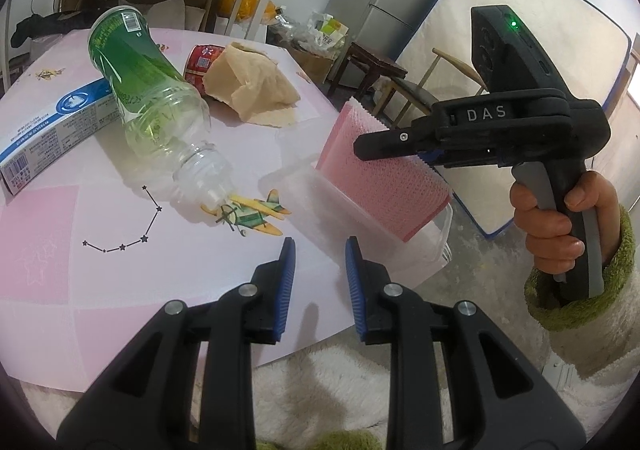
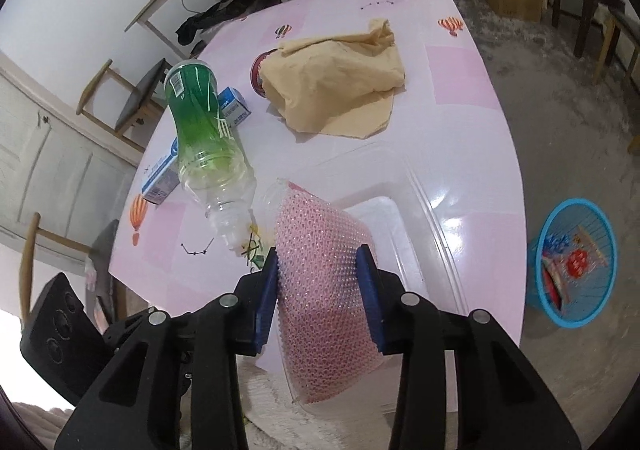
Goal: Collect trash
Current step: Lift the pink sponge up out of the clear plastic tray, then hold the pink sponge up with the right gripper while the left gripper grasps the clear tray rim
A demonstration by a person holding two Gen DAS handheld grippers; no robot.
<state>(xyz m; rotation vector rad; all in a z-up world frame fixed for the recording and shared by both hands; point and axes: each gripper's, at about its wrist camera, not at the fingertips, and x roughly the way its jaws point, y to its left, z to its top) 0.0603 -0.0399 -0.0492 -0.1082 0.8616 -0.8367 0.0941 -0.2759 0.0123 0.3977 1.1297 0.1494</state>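
While right tongs point(image 2: 320, 290) clamp pink bubble wrap point(image 2: 324, 290), left tongs point(image 1: 320, 282) gape empty.

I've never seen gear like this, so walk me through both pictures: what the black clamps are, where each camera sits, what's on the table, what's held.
The clamps are hand-held two-finger grippers, one per hand, each with a fisheye camera looking along its fingers. The left camera shows the left gripper open and empty above the pink table, and the right one held alongside. The right camera shows the right gripper shut on a pink bubble-wrap pouch over a clear plastic tray. On the table lie a green-labelled plastic bottle, a blue-and-white carton, a red can and crumpled tan paper. A blue basket stands on the floor.
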